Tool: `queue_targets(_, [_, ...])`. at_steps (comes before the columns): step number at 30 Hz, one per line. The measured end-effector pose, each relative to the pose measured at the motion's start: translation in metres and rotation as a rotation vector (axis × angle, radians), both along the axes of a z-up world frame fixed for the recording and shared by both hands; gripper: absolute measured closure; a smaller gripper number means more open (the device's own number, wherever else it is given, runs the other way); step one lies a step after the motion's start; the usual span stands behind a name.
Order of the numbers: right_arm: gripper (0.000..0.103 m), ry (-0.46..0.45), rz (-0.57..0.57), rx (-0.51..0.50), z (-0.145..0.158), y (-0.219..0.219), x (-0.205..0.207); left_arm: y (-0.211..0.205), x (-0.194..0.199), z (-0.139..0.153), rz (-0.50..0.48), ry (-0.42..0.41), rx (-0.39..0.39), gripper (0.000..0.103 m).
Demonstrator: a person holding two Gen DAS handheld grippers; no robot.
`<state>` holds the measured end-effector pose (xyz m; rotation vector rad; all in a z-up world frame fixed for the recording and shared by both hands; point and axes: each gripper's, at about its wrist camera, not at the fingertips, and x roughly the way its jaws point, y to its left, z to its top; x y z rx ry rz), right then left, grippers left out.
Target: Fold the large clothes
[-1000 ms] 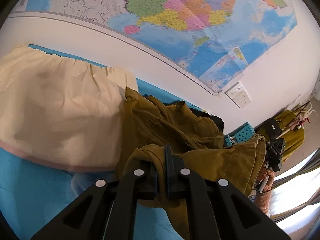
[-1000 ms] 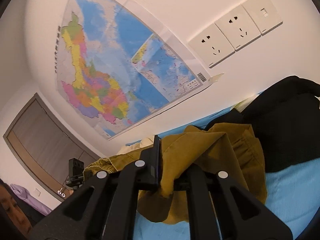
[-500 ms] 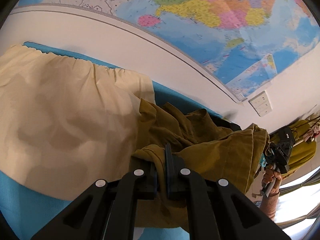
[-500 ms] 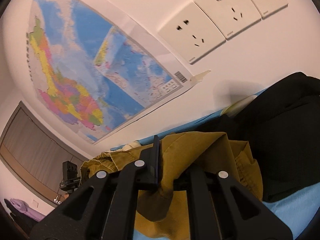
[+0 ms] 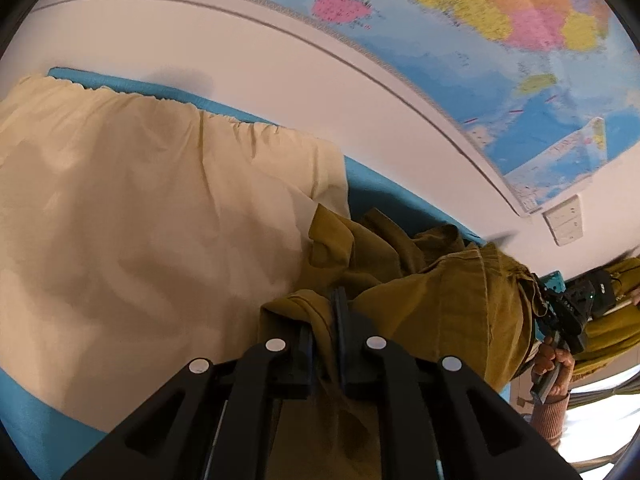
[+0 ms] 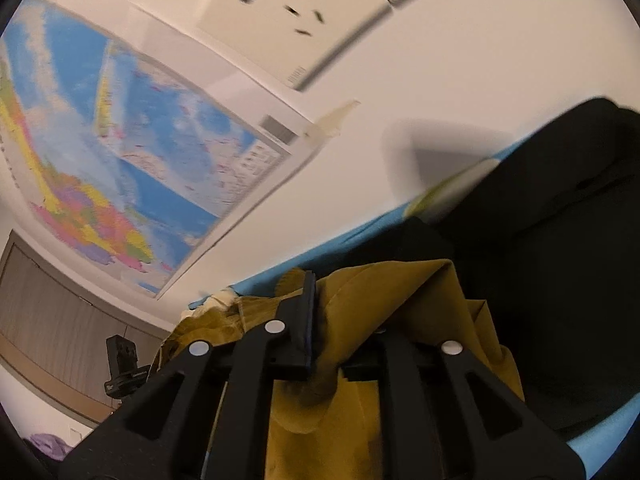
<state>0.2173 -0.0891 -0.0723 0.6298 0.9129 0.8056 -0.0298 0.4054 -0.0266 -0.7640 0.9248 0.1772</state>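
Currently both grippers, left gripper and right gripper, pinch the mustard garment; right jaws are easing apart. Garment remains bunched; folding unfinished.

From my remote seat I saw a blue-covered bed set against the wall. A cream garment lay spread across it, an olive garment bunched beside and partly over its edge, and a black garment lay heaped just beyond that.
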Motion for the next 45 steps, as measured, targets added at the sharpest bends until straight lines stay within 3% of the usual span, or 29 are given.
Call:
queue_targets(4, [0.086, 0.018, -0.012, -0.029, -0.014, 0.006, 0.005, 0.001, 0.006, -0.004, 0.015, 0.016, 0.002, 0.093])
queue_targets(7, [0.066, 0.009, -0.016, 0.008, -0.014, 0.002, 0.003, 0.000, 0.004, -0.002, 0.021, 0.010, 0.004, 0.092])
queue_targets(8, [0.055, -0.002, -0.025, 0.020, -0.010, -0.002, 0.000, -0.001, 0.002, 0.001, 0.018, 0.002, 0.008, 0.092])
queue_targets(11, [0.048, -0.077, -0.042, 0.030, 0.007, -0.012, -0.013, -0.010, -0.012, 0.014, -0.003, -0.057, 0.025, 0.087])
queue_targets(14, [0.048, -0.169, -0.002, 0.012, 0.025, -0.016, -0.035, -0.021, -0.027, 0.027, -0.036, -0.137, 0.034, 0.078])
queue_targets(15, [0.048, -0.213, 0.021, -0.014, 0.030, -0.013, -0.046, -0.026, -0.034, 0.032, -0.049, -0.165, 0.052, 0.073])
queue_targets(16, [0.048, -0.242, 0.043, -0.041, 0.033, -0.008, -0.054, -0.030, -0.040, 0.036, -0.056, -0.187, 0.073, 0.060])
queue_targets(18, [0.048, -0.308, 0.119, -0.128, 0.036, 0.011, -0.070, -0.041, -0.049, 0.047, -0.077, -0.234, 0.144, 0.051])
queue_targets(23, [0.048, -0.246, 0.146, -0.259, 0.001, 0.042, -0.055, -0.073, -0.049, 0.060, -0.215, -0.299, 0.227, 0.051])
queue_targets(26, [0.056, -0.230, 0.119, -0.303, -0.015, 0.050, -0.043, -0.091, -0.038, 0.057, -0.282, -0.268, 0.308, 0.045])
queue_targets(28, [0.056, -0.228, 0.114, -0.286, -0.015, 0.047, -0.043, -0.095, -0.021, 0.039, -0.284, -0.176, 0.339, 0.045])
queue_targets(30, [0.054, -0.248, 0.104, -0.262, -0.005, 0.038, -0.054, -0.096, -0.014, 0.022, -0.271, -0.100, 0.380, 0.046])
queue_targets(32, [0.047, -0.300, 0.098, -0.237, 0.007, 0.021, -0.073, -0.095, -0.023, 0.014, -0.249, -0.109, 0.405, 0.045])
queue_targets(33, [0.038, -0.321, 0.092, -0.227, 0.013, 0.009, -0.083, -0.093, -0.031, 0.015, -0.243, -0.143, 0.389, 0.042])
queue_targets(37, [0.024, -0.366, 0.030, -0.230, 0.017, -0.041, -0.119, -0.076, -0.087, 0.023, -0.167, -0.283, 0.316, 0.020])
queue_targets(39, [0.014, -0.352, -0.001, -0.259, 0.004, -0.064, -0.135, -0.072, -0.107, 0.018, -0.140, -0.285, 0.303, 0.019])
queue_targets(41, [0.013, -0.304, -0.007, -0.257, -0.017, -0.083, -0.144, -0.072, -0.119, 0.008, -0.119, -0.260, 0.289, 0.012])
queue_targets(45, [0.010, -0.212, 0.053, -0.258, -0.058, -0.081, -0.142, -0.078, -0.111, -0.030, -0.147, -0.204, 0.164, 0.007])
